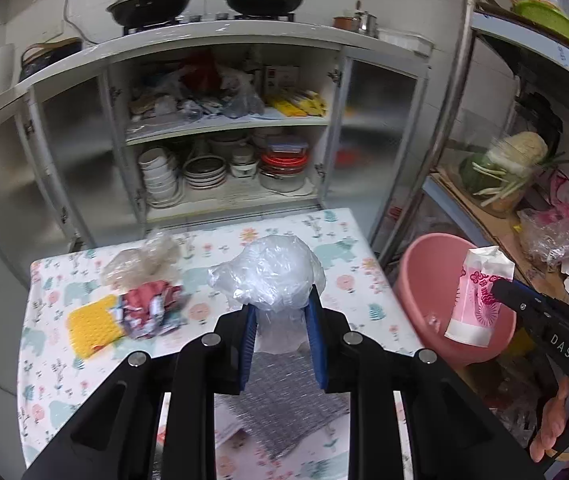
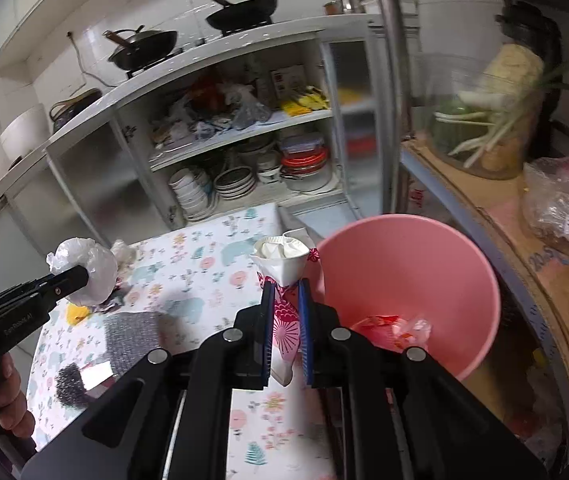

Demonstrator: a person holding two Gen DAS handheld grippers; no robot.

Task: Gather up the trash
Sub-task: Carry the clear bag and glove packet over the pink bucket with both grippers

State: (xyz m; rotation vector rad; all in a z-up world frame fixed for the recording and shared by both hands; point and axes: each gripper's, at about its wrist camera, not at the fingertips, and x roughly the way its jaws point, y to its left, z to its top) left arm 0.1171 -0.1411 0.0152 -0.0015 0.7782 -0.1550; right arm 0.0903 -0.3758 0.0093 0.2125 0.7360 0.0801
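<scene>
Two hand-held grippers each carry a piece of trash above a small patterned table beside a pink bin.

The left gripper (image 1: 282,306) has its jaws partly closed around a crumpled clear plastic bag (image 1: 272,272), held over the middle of the table (image 1: 348,292). The right gripper (image 2: 286,300) is nearly shut on a pink-and-white paper wrapper (image 2: 284,320), held at the table's right edge, just beside the rim of the pink bin (image 2: 424,264), which already contains red wrappers (image 2: 388,330). More trash, a yellow sponge (image 1: 92,330) and crumpled wrappers (image 1: 150,308), lies on the table's left side. An open cupboard (image 1: 224,128) stands close behind the table; a shelf rack (image 2: 484,208) crowds the bin's right side.
</scene>
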